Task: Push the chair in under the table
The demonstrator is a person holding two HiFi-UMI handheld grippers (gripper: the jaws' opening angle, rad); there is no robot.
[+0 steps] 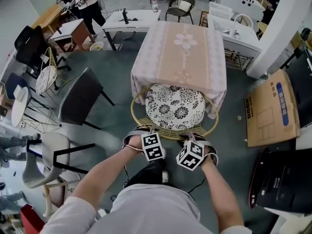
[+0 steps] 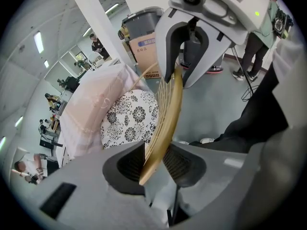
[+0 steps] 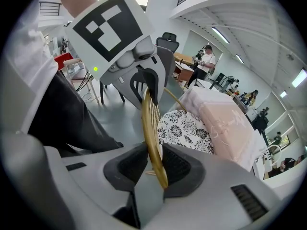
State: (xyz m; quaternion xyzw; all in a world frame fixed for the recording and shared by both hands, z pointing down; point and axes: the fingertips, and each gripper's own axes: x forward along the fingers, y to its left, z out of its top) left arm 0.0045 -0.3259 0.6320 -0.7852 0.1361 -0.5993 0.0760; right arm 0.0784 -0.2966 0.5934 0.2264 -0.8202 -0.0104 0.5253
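Note:
The chair (image 1: 174,107) has a golden wire backrest and a black-and-white floral cushion (image 2: 129,119). Its seat front is tucked under the edge of the table (image 1: 181,55), which is draped in a pink cloth. My left gripper (image 1: 146,134) is shut on the backrest's golden rim (image 2: 165,114), which runs between its jaws (image 2: 154,164). To its right, my right gripper (image 1: 193,141) is shut on the same rim (image 3: 152,123), clamped between its pads (image 3: 156,166). Each gripper view shows the other gripper on the rim: the right gripper (image 2: 192,47) and the left gripper (image 3: 139,78).
A black chair (image 1: 80,97) and a white chair (image 1: 48,156) stand to the left. A flattened cardboard box (image 1: 270,110) lies on the floor to the right by a white pillar (image 1: 285,28). White desks (image 1: 130,19) and a standing person (image 1: 87,3) are behind the table.

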